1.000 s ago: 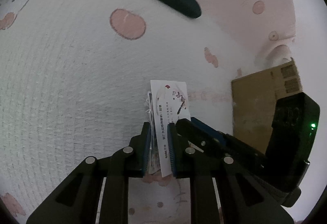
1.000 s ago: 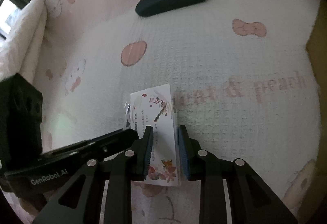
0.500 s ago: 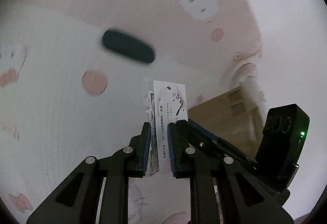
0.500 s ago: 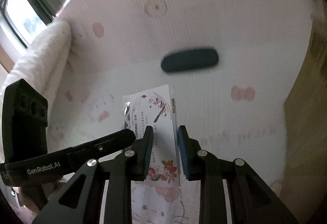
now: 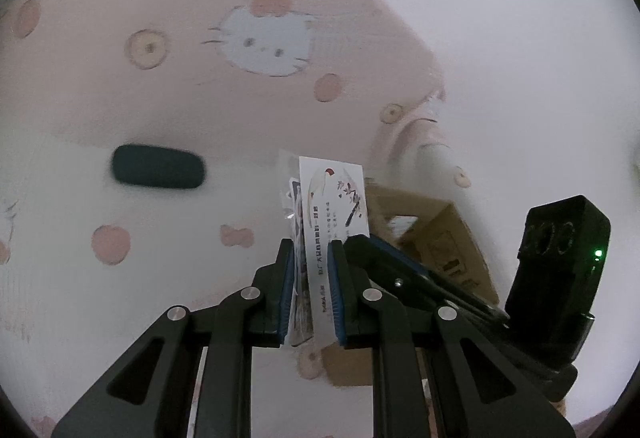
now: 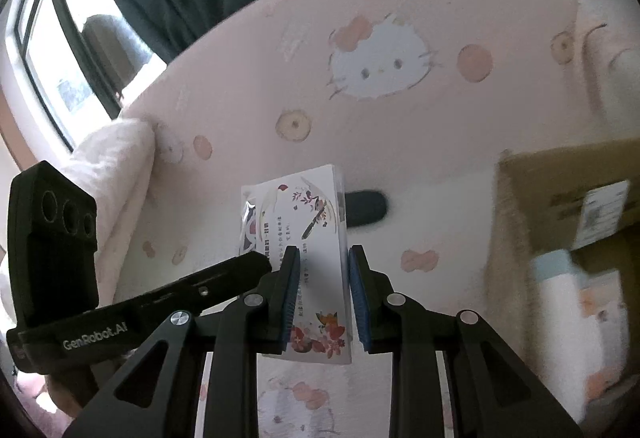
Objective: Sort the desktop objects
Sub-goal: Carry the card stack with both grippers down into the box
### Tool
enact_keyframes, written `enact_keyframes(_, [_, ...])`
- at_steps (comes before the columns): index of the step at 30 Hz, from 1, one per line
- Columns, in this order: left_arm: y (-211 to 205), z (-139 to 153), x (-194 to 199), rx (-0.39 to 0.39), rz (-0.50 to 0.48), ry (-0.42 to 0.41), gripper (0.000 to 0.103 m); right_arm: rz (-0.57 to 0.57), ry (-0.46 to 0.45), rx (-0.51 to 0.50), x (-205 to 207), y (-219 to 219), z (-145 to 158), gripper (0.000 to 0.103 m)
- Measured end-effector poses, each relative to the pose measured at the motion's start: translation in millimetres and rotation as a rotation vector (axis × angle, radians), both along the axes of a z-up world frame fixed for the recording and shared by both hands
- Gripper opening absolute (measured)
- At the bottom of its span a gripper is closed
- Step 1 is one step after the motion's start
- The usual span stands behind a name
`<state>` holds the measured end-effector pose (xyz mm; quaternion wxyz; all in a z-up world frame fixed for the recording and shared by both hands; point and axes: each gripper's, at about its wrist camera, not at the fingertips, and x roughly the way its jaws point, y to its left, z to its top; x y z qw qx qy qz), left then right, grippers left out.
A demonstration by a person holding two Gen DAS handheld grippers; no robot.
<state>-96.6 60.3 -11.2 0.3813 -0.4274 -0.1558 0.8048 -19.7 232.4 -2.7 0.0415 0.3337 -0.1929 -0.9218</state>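
A: What are the tools doing?

B: Two tools, both clamped on one pack of cards. The left tool pinches the card pack edge-on; the right tool grips the same card pack by its side edges, printed face showing.

A: So where is the pack?

B: Upright between both pairs of pads, held above the bed.

A: And further out?

B: One dark oval case lies on the blanket beyond the pack. One cardboard box stands to the right.
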Motion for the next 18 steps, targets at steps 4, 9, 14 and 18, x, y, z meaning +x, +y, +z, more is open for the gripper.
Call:
enact_keyframes(4, [36.7,7.6,-4.5,0.028,-0.072,-0.03,0.018,-0.054,0.035,0.033,16.7,26.2,14.7,0.022])
enact_keyframes(9, [98.0,18.1,1.5,0.047,-0.195,-0.031,0.018,-0.142,0.034,0.089,41.9,69.6,27.7,0.022])
enact_keyframes(14, [174.5,29.7,27.2,-0.06,-0.329,0.054,0.018,-0.256,0.001,0.075,70.2,124.1,28.7,0.022])
enact_keyframes(18, [222.3,29.5,44.0,-0.089,-0.426,0.05,0.019,-0.35,-0.012,0.06,94.2,162.5,31.6,0.022])
